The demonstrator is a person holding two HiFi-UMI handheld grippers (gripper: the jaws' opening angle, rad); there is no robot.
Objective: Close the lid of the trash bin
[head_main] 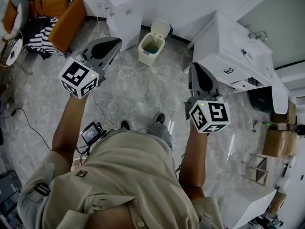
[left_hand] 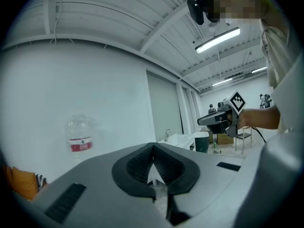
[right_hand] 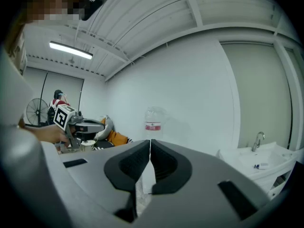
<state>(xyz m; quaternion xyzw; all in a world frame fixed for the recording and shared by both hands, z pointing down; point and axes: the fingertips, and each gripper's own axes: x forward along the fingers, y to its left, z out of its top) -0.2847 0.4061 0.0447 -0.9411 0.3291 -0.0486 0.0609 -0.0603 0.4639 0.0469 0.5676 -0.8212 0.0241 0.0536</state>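
Observation:
A small cream trash bin [head_main: 151, 46] stands on the tiled floor against the far wall, its lid [head_main: 161, 27] tipped up and back, the inside showing. My left gripper [head_main: 116, 42] is held in the air to the bin's left, apart from it, jaws shut on nothing. Further right and nearer me, my right gripper [head_main: 196, 67] is also shut and empty. In the left gripper view the jaws [left_hand: 153, 161] meet at the tip; in the right gripper view the jaws [right_hand: 149, 148] are pressed together. I cannot make out the bin in either gripper view.
A white cabinet [head_main: 125, 8] stands left of the bin, with a water bottle [right_hand: 153, 123] on it. A white washbasin unit [head_main: 233, 51] fills the right. An orange sofa [head_main: 59, 13] is at far left; cables [head_main: 28, 123] trail on the floor. Cardboard boxes [head_main: 279, 137] sit at right.

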